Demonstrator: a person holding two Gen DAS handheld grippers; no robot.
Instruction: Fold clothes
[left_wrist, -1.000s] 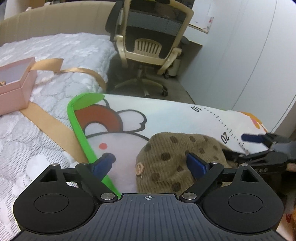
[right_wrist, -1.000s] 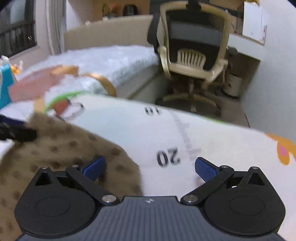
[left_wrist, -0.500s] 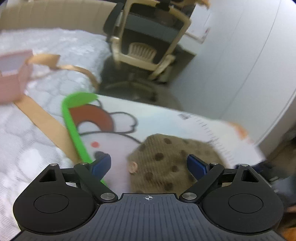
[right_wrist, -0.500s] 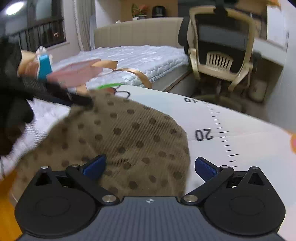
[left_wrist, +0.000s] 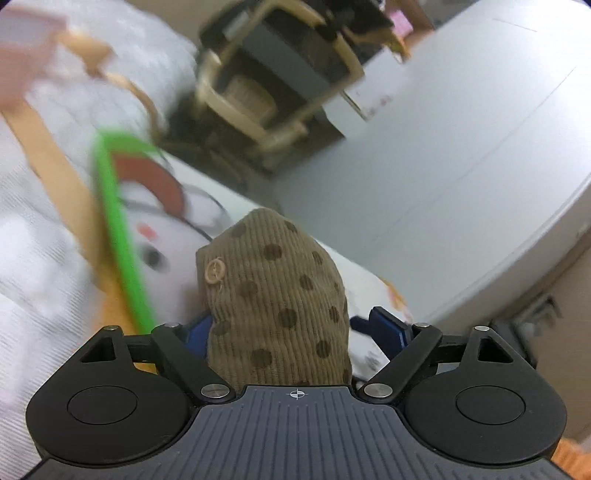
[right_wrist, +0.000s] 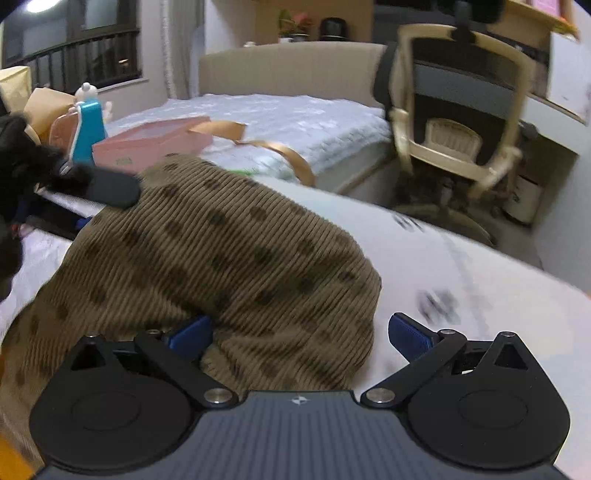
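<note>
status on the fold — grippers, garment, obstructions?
Left gripper open, brown dotted garment bunched between fingers. Right gripper open, cloth against it. Pink box behind, apart.

The brown spotted cloth (left_wrist: 277, 295) fills the gap between the fingers of the left tool (left_wrist: 291, 332), so nothing else fits there. In the right view the cloth piles up on the left, but the white mat (right_wrist: 461, 280) to its right is bare. Farther back a pink box (right_wrist: 155, 142), a blue bottle (right_wrist: 86, 129) and a chair (right_wrist: 458, 122) stand in the way.
</note>
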